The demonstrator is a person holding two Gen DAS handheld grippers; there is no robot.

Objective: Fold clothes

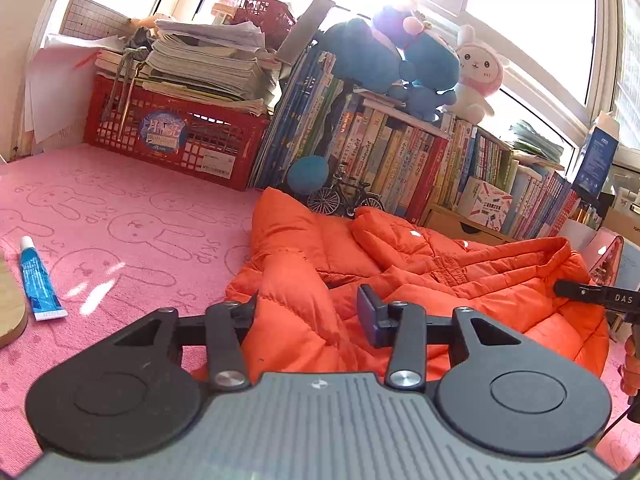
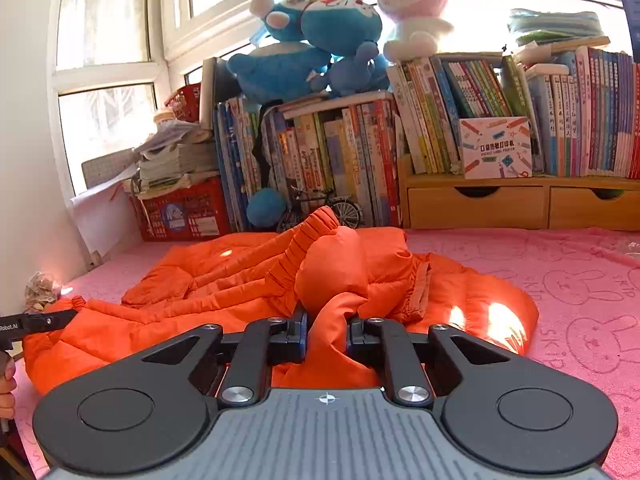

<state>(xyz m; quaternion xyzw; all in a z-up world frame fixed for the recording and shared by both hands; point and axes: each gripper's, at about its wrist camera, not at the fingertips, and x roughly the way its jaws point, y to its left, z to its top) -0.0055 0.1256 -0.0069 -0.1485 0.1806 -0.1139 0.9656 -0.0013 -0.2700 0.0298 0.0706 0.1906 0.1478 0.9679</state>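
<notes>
Pink rabbit-print cloth covers the bench, with sunlit windows and packed bookshelves behind. Right claw is clamped on a bunched fold of the orange puffer jacket, fabric squeezed between both fingers. Left claw has its jaws set wide with a ridge of the jacket rising between them; whether the fingers actually press it I cannot tell. The jacket lies crumpled on the cloth, spreading from 12 to 3 o'clock of the left claw. At its 9 o'clock a blue tube rests on the cloth, well apart. Toward 11 o'clock stands a red crate stacked with papers; plush toys sit atop the books.
</notes>
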